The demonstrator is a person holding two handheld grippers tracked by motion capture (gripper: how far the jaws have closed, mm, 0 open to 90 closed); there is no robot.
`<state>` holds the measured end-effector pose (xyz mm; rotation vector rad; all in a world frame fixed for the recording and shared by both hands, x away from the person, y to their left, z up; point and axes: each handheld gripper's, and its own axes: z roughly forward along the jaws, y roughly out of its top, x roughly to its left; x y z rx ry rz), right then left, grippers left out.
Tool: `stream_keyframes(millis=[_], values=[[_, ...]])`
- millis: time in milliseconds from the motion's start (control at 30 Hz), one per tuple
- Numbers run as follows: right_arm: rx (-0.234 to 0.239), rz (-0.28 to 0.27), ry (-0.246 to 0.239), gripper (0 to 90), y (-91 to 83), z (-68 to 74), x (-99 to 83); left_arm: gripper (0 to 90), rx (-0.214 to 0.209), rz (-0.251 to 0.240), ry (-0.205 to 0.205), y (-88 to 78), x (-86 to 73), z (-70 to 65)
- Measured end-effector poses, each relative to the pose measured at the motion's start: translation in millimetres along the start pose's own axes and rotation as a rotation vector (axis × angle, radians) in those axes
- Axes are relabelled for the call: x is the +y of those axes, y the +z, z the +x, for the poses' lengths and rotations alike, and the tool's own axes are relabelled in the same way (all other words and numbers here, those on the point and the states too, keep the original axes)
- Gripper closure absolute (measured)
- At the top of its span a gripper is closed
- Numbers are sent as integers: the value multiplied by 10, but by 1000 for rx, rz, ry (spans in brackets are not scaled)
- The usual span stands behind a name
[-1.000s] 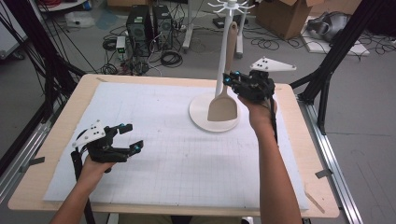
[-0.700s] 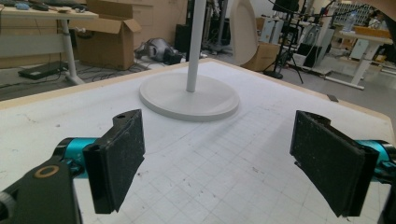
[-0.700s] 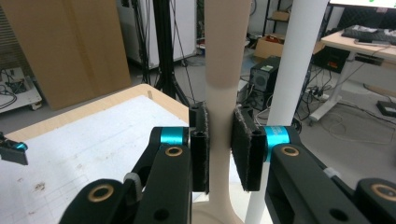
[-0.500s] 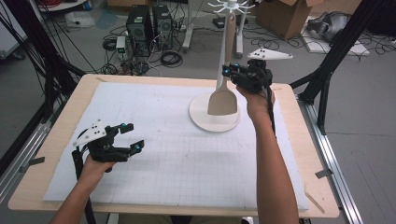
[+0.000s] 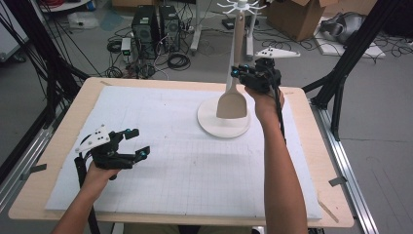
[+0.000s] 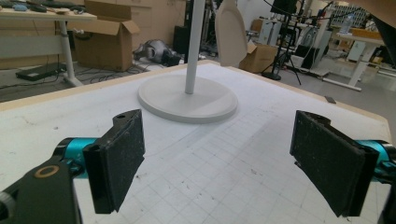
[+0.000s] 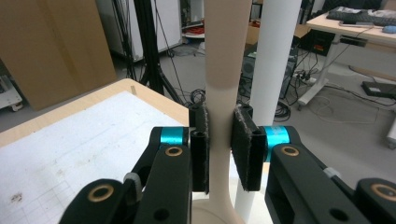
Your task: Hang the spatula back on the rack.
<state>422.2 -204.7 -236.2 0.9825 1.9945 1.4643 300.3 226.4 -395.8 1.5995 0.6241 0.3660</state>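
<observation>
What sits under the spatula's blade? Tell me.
Under the spatula, held by the right gripper, lies the stand's round white base on the gridded mat. The blade hides part of the base and the pole's foot in the high view.

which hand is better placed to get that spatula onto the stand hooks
Right. The right tool is shut on the spatula handle, holding it upright beside the stand pole, under the hook ring. The left tool is open, low over the mat, far from the stand.

Wooden table (image 5: pixel 311 161); white gridded mat (image 5: pixel 185 165) on it; stand base (image 5: pixel 214 124) on mat
</observation>
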Motion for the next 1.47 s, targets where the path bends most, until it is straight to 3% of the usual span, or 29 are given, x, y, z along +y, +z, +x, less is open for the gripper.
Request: stream_keyframes(millis=[100,167,200,333,500,633,767,1000,1200,1367,1467], values=[[4,-13,8,739,-9,5,-32,183,0,1,-3,-4,-6,9],[-8,-44,8,577,-32,22,-76,183,8,-5,-7,-4,-9,13],[-1,-51,15,550,-44,28,-109,182,9,-3,-5,-6,-8,18],[-9,-47,-19,398,-120,74,-314,182,12,-7,-8,-2,-9,21],[18,-34,3,294,-287,88,-622,182,23,-3,-10,0,-25,46],[26,-1,-32,288,-448,90,-852,182,41,-10,-6,-5,-30,56],[5,-32,-44,245,-663,101,-1079,181,59,-18,-2,-8,-32,63],[-83,-71,-89,200,-945,204,-1736,205,79,-16,-1,-32,-114,90],[-133,-45,-59,191,-1003,233,-2252,202,93,-10,-11,-43,-218,111],[-163,-78,-16,187,-1017,229,-2443,202,100,-4,-22,-43,-286,115],[-178,-65,-7,186,-1002,226,-2526,202,101,-1,-19,-52,-294,116]])
